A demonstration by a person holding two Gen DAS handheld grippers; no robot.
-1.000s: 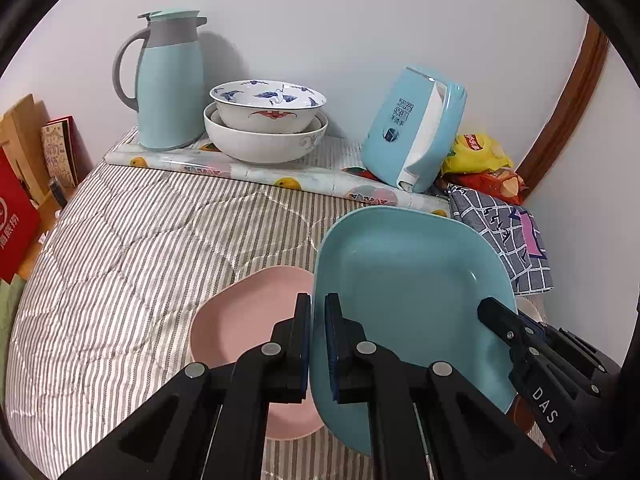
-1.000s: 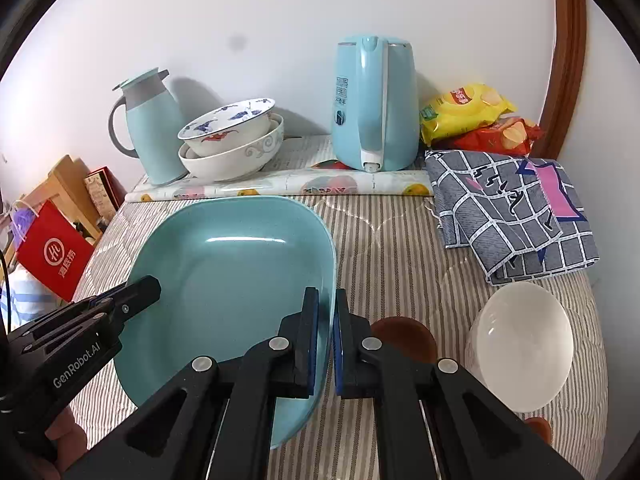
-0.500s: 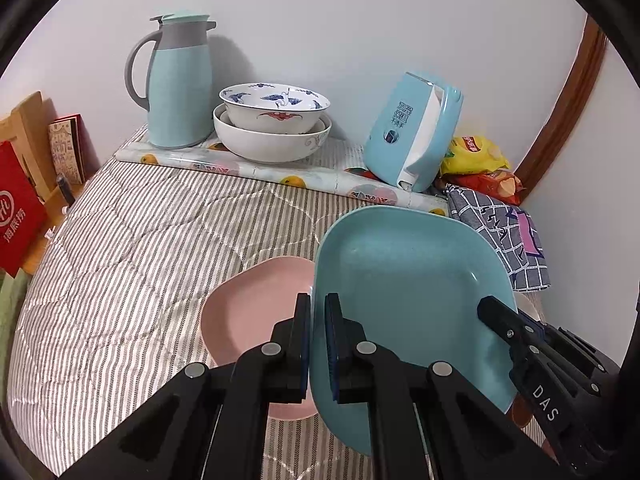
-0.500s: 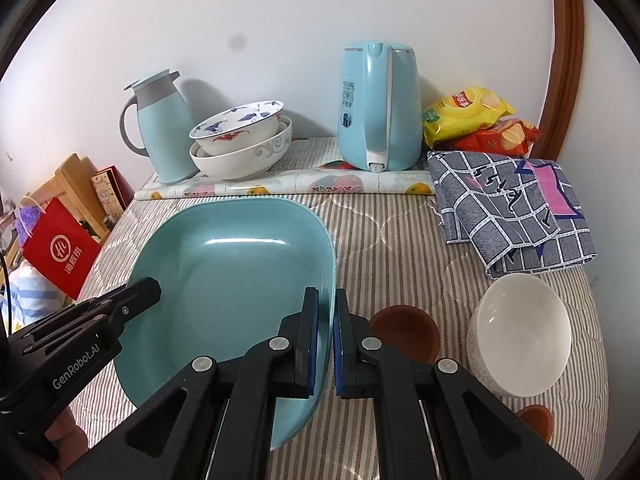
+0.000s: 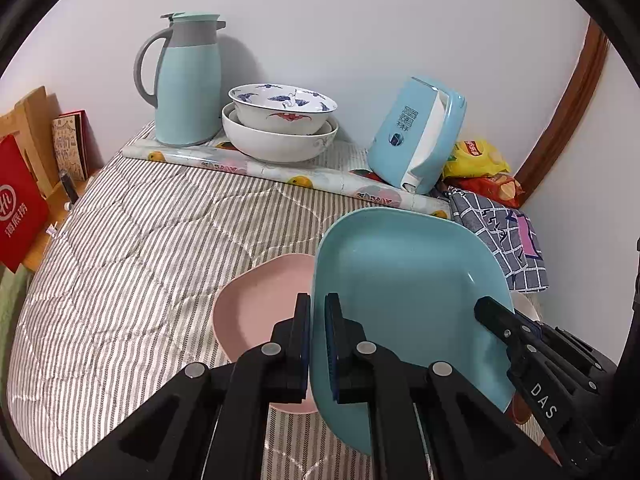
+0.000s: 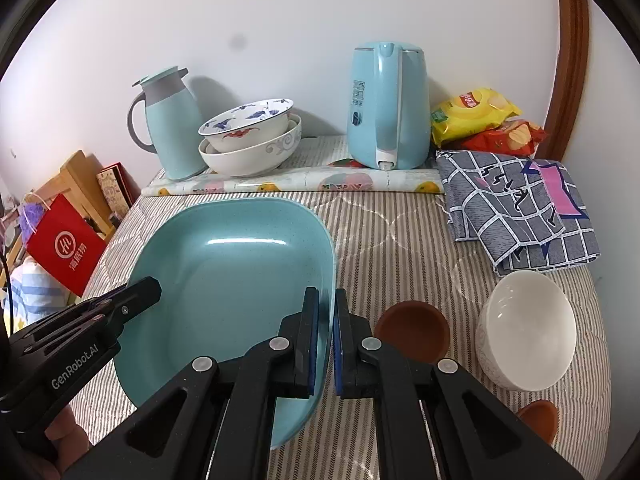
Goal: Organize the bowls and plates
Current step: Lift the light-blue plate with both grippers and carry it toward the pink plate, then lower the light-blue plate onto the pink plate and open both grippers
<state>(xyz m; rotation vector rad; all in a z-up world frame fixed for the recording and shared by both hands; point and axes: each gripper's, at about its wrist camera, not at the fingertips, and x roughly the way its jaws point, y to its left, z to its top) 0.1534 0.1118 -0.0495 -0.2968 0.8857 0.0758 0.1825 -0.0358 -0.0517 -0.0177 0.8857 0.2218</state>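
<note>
Both grippers are clamping the same teal plate [image 6: 232, 280], a glossy, speckled, rounded-square dish with a raised rim. The left gripper [image 5: 317, 344] is pinching its left rim between blue-padded black fingers, and the right gripper [image 6: 324, 344] is pinching the opposite rim in the same way. The plate is sitting raised and slightly tilted above the striped quilted surface [image 5: 140, 248], partly overlapping a matte pink plate [image 5: 256, 312] of the same rounded-square shape, which is lying flat just beneath it to the left.

To the right of the teal plate, a small brown dish [image 6: 412, 328] is resting on the quilt, with a smooth white bowl [image 6: 528, 328] near it, tipped toward the camera. A second brown dish [image 6: 538, 420] is peeking in at the lower right.

Along the wall, a patterned bowl [image 5: 284, 108] with blue and red motifs is nesting inside a wider white bowl [image 5: 276, 144], both standing on a rolled fruit-print oilcloth [image 6: 296, 180]. A teal thermos jug [image 5: 188, 80] with a grey handle is standing beside them, and a glossy teal electric kettle [image 6: 386, 108] further right. A folded checked cloth [image 6: 520, 208] and crinkly snack bags [image 6: 476, 116] are filling the corner.
</note>
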